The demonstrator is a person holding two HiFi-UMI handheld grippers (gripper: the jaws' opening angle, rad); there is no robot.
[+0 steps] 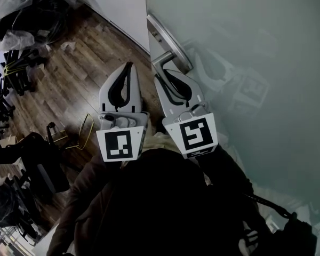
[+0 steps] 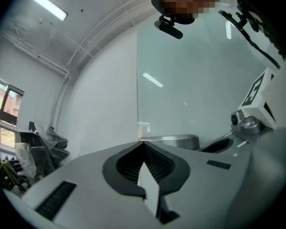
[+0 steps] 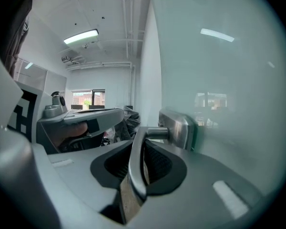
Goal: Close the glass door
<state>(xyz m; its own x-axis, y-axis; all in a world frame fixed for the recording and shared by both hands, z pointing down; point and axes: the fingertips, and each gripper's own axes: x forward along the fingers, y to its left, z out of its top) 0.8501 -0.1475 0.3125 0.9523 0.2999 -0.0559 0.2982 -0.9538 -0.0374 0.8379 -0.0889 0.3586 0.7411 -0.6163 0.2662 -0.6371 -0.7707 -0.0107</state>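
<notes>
Right, the grip is on and the swing looks like the step in hand: the right gripper (image 1: 172, 78) has its jaws clamped on the metal door handle (image 1: 168, 51); the right gripper view confirms it, with the door handle (image 3: 133, 173) running down between the ribbed pads, pinched just short of its mounting plate; the glass door (image 1: 256, 47) fills everything on the far side of the handle from the left gripper, frosted and pale, its free edge just beyond the handle; whether it has met its frame I cannot tell, though I'd judge it not yet home; the left gripper (image 1: 129, 68) sits just beside the handle on the side away from the glass, over the wooden floor (image 1: 69, 79), jaws pressed together on nothing, and its own view shows the tips meeting with no gap (image 2: 143, 146); both grippers point forward and away from the person's dark jacket (image 1: 160, 196), held close in and side by side, marker cubes up toward the head camera, the right one angled slightly in toward the handle; next, I reckon, the right arm must carry the handle along the door's arc with a firm clamp, since smooth metal could slip; the idle left gripper wants keeping away from the glass edge.
</notes>
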